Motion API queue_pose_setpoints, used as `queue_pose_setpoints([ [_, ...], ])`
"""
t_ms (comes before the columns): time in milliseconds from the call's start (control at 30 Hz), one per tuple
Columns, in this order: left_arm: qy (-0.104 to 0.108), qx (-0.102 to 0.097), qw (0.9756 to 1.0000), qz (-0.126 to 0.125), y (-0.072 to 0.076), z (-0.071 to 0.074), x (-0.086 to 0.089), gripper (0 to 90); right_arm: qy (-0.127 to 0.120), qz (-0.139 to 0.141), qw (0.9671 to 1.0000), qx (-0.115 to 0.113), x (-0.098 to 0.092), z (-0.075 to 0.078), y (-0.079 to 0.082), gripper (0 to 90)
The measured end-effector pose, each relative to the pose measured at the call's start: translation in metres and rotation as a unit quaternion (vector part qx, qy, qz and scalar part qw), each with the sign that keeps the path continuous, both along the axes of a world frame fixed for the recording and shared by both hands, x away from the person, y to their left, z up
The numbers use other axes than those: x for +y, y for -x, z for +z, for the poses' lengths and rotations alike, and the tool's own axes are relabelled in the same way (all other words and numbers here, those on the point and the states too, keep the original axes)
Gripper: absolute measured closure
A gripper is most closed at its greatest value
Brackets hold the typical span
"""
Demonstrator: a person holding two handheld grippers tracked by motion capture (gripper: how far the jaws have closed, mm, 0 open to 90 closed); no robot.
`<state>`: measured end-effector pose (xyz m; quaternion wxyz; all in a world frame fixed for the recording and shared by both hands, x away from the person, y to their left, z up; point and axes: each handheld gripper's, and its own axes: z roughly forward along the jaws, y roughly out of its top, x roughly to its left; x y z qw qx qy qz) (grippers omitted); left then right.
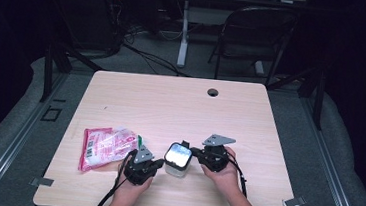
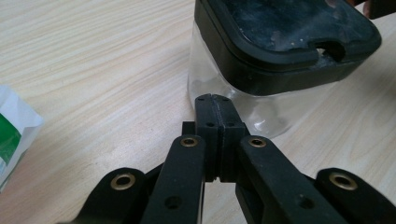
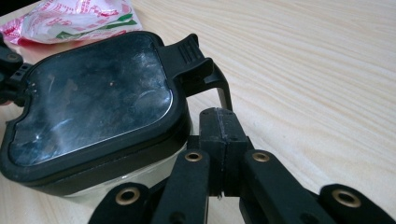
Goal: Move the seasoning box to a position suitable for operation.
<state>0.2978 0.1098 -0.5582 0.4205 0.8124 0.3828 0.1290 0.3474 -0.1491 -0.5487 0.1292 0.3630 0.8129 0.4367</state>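
Observation:
A clear plastic container (image 1: 177,161) with a black lid stands near the table's front edge, between my two grippers. My left gripper (image 1: 158,164) is shut with nothing in it, its tips against or just short of the container's clear wall (image 2: 261,105). My left gripper (image 2: 215,99) shows its jaws pressed together. My right gripper (image 1: 194,151) is also shut and holds nothing, its tips at the container's right side beside the lid's latch (image 3: 191,58). In the right gripper view the lid (image 3: 93,100) lies left of my shut right gripper (image 3: 219,114).
A red, white and green plastic bag (image 1: 106,146) lies left of the container, also seen as the bag (image 3: 74,16) and the bag's corner (image 2: 11,133). The wooden table (image 1: 181,103) has a cable hole (image 1: 213,92) at the back. A chair (image 1: 255,34) stands beyond it.

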Motion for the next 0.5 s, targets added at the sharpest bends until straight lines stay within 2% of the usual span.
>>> queue_pose_setpoints([
  [167,0.001,0.005,1.0000,0.006,-0.001,0.001,0.001,90.0,0.005,0.004,1.0000,0.003,-0.002,0.001,0.007,90.0],
  [267,-0.006,0.006,0.9999,0.006,0.003,0.005,0.005,90.0,0.007,0.008,0.9999,0.002,-0.002,0.001,0.012,90.0],
  [333,0.000,0.008,0.9999,0.008,0.007,0.006,0.006,90.0,0.011,0.012,0.9999,-0.001,-0.001,0.001,0.015,90.0],
  [400,-0.003,0.014,0.9999,0.005,0.010,0.006,0.006,90.0,0.016,0.018,0.9997,0.000,0.000,0.001,0.018,90.0],
  [500,-0.014,0.007,0.9999,0.001,0.013,0.005,0.002,90.0,0.021,0.021,0.9996,-0.002,0.002,0.000,0.021,90.0],
])
